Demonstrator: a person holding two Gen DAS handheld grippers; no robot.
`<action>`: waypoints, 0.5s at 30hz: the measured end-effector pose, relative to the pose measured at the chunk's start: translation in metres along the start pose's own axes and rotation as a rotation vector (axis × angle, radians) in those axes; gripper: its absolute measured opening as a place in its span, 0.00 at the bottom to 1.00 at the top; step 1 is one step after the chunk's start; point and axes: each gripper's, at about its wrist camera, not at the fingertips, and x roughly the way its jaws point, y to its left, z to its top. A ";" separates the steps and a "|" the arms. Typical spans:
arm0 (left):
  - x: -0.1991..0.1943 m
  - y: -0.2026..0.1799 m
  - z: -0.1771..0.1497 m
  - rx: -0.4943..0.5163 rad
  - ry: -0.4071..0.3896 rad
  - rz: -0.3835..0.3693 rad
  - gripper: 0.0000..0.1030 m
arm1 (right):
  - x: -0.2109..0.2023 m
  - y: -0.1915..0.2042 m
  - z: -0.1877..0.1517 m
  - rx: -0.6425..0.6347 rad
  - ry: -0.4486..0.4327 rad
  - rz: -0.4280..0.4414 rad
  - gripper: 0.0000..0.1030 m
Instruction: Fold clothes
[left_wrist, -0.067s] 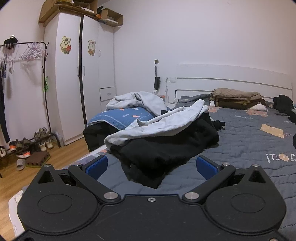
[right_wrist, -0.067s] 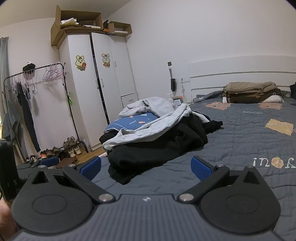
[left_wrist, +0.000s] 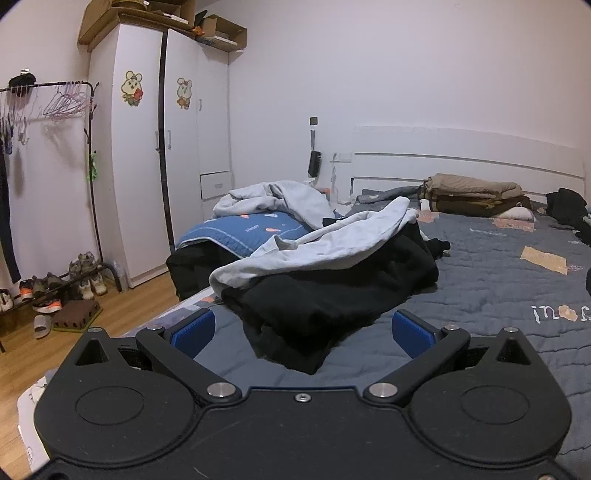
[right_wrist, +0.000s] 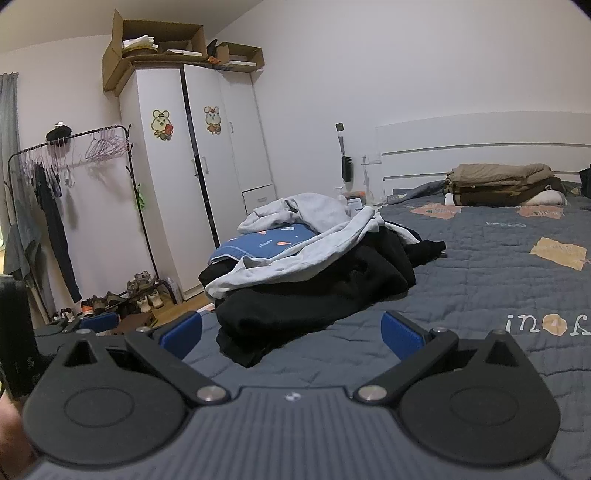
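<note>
Both my grippers hover, empty, over the bed's near edge.

My left gripper and right gripper have jaws spread wide; the pile of clothes, grey over black, lies just ahead near the bed's left edge.

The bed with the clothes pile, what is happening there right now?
A person holds two grippers over the bed, both aimed at a clothes pile. The left gripper and right gripper are open and empty. A light grey garment lies on a black garment. No folding has begun.
</note>
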 end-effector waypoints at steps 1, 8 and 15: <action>0.000 0.001 0.000 -0.004 0.003 -0.001 1.00 | 0.000 0.000 0.000 -0.001 0.000 0.000 1.00; 0.003 0.003 -0.005 -0.020 0.009 -0.001 1.00 | 0.000 0.003 -0.004 -0.006 0.002 -0.001 1.00; 0.004 0.006 -0.009 -0.022 0.010 0.005 1.00 | 0.001 0.003 -0.001 -0.008 0.004 -0.001 1.00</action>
